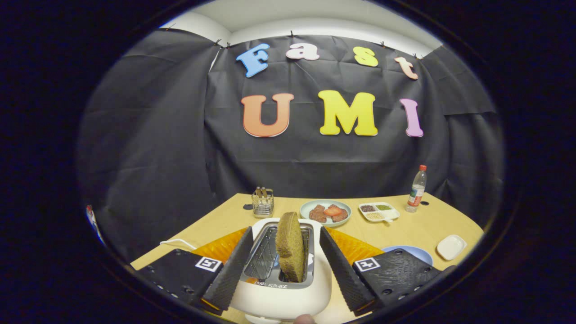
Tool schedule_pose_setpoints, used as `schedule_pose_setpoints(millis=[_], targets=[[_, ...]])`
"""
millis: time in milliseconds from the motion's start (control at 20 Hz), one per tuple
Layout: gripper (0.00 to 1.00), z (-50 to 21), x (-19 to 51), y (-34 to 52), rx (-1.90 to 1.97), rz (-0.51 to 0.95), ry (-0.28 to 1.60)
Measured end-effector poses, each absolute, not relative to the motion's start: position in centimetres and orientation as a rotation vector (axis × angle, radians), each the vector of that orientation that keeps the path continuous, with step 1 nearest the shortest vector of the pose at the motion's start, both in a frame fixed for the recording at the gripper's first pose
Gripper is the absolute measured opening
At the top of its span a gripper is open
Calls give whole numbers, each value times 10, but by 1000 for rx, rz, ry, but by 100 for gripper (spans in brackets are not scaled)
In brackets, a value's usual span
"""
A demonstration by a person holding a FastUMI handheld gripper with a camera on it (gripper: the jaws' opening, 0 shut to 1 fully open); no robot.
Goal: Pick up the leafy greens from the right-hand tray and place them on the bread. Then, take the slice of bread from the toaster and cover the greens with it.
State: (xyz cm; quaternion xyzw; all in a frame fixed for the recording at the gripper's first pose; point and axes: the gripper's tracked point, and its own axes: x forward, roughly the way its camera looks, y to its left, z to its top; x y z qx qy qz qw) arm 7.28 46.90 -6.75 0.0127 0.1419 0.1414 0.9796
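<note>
A brown slice of bread (290, 246) stands upright in the right slot of a white toaster (281, 294). My gripper (284, 265) hangs open above the toaster, one finger (231, 270) on each side of the slice, with clear gaps to it. An orange tray (355, 247) lies under the toaster and shows past both fingers. A blue plate (416, 252) peeks out beyond the right finger. The leafy greens are hidden.
Farther back on the wooden table (418, 229) stand a metal rack (263, 202), a pale green plate (310, 208) with meat and tomato, a white divided dish (379, 211) of seeds and a bottle (416, 189). A small white dish (451, 246) sits at the right.
</note>
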Motion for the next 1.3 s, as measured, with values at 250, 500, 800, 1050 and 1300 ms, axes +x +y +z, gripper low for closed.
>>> schedule_pose_setpoints(millis=[250,500,800,1050,1300], targets=[[68,-83,85,473,64,270,366],[34,-95,94,469,72,250,405],[7,-82,96,462,108,265,370],[3,-43,86,452,167,296,309],[3,6,74,428,244,321,224]])
